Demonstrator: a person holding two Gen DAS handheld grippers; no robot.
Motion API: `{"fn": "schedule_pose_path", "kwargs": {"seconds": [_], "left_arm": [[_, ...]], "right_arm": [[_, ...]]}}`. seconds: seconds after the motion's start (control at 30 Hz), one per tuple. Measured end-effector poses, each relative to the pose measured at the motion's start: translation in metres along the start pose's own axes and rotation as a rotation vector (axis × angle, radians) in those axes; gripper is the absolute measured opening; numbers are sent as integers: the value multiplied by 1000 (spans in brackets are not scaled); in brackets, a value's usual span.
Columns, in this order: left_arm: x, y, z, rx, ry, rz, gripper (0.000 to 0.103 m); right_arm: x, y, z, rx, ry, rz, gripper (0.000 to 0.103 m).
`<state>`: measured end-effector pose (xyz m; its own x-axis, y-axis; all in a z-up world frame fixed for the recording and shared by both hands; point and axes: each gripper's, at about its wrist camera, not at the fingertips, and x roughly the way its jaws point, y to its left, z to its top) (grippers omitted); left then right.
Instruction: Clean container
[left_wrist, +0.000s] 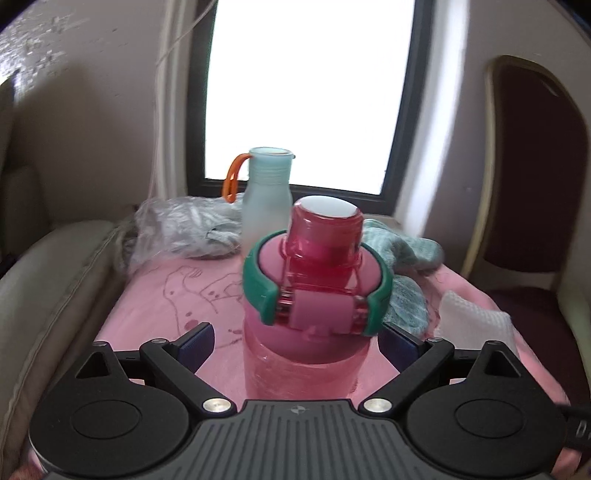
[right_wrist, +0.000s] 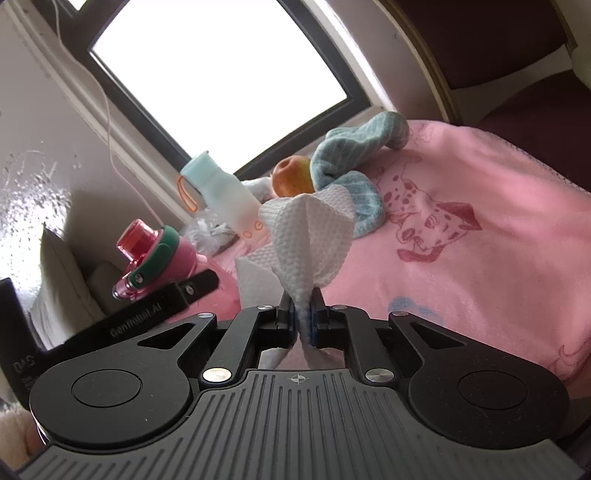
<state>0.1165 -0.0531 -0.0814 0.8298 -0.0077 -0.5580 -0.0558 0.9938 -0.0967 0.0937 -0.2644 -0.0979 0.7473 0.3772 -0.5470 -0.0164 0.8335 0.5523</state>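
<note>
Left gripper (left_wrist: 297, 341): jaws spread wide, one on each side of the pink bottle (left_wrist: 306, 314), pads clear of its body with pink cloth showing in both gaps. No grip on the bottle.

Pink bottle: upright on the pink blanket (left_wrist: 166, 295), near the front left of the covered surface. Translucent red cap with white top closed; green carry loop around the neck, hinge facing the left wrist camera. Also seen from the right wrist view (right_wrist: 166, 258), with a left gripper finger (right_wrist: 192, 286) just beside its body.

Right gripper (right_wrist: 303, 317): jaws nearly closed, pinching a bunched white paper towel (right_wrist: 306, 236); towel fans out above the pads, its tail hangs below them. Held above the blanket, to the right of the pink bottle and apart from it.

Behind the pink bottle: pale blue bottle (left_wrist: 266, 192) with orange loop, upright, uncapped, in front of the window (left_wrist: 310, 92). Crumpled clear plastic bag (left_wrist: 177, 229) to its left. Teal cloth (left_wrist: 402, 258) heaped to the right. Apple (right_wrist: 291, 175) beside the teal cloth, right wrist view only. Second white paper towel (left_wrist: 472, 321) lying on the blanket at the right edge. Blanket printed with spotted dog drawings (right_wrist: 424, 218).
</note>
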Motion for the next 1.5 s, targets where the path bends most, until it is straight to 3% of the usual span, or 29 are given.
{"fn": "schedule_pose_path", "kwargs": {"seconds": [0.13, 0.2, 0.33, 0.43, 0.7, 0.83, 1.17, 1.5], "left_arm": [[2, -15, 1, 24, -8, 71, 88], [3, -18, 2, 55, -11, 79, 75], [4, -9, 5, 85, -6, 28, 71], [5, 2, 6, 148, -6, -62, 71], [7, 57, 9, 321, -6, -414, 71], [5, 75, 5, 290, -19, -477, 71], [5, 94, 0, 226, -52, -519, 71], [7, 129, -8, 100, -64, -575, 71]], "right_arm": [[-3, -4, 0, 14, -10, -4, 14], [-5, -5, 0, 16, -13, -4, 14], [-9, -4, -1, 7, -14, -9, 15], [-10, -2, -1, 2, -15, -11, 15], [-8, 9, -2, -29, -11, -3, 14], [-3, 23, -5, -77, 2, -10, 14], [11, 58, -13, -190, 60, -42, 14], [33, 63, -23, -152, 145, -31, 14]]}}
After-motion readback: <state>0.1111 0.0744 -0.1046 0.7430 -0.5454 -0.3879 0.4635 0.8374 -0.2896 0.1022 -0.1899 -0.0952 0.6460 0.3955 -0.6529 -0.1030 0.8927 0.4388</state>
